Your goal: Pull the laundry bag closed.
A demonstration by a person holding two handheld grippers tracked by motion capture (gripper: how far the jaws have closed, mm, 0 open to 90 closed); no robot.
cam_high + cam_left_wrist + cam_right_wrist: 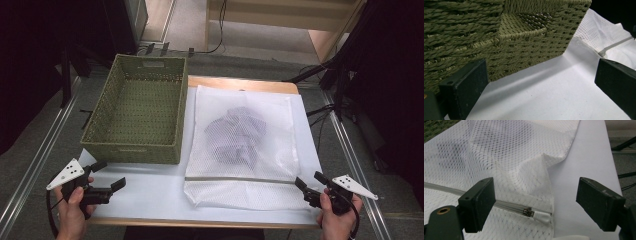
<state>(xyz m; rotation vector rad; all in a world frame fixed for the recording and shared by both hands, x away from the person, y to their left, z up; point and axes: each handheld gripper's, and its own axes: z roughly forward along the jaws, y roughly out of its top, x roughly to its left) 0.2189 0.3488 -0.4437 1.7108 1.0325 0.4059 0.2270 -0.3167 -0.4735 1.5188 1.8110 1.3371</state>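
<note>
A white mesh laundry bag (pixel 245 145) lies flat on the white table (pixel 150 195), with a crumpled grey garment (pixel 237 135) showing through it. A grey zipper (pixel 235 179) runs across the bag near its front; its white pull tab (pixel 542 216) sits at the bag's right end. My right gripper (pixel 309 181) stands open just right of that end, the pull tab between and ahead of its jaws (pixel 534 202). An empty green woven basket (pixel 137 107) sits at the left. My left gripper (pixel 110 175) is open near the basket's front corner (pixel 499 50).
The table's wooden front edge (pixel 200 223) lies close to both hands. Metal rails (pixel 35 165) run along the floor on both sides. Black stands and cables (pixel 330 75) are at the back right.
</note>
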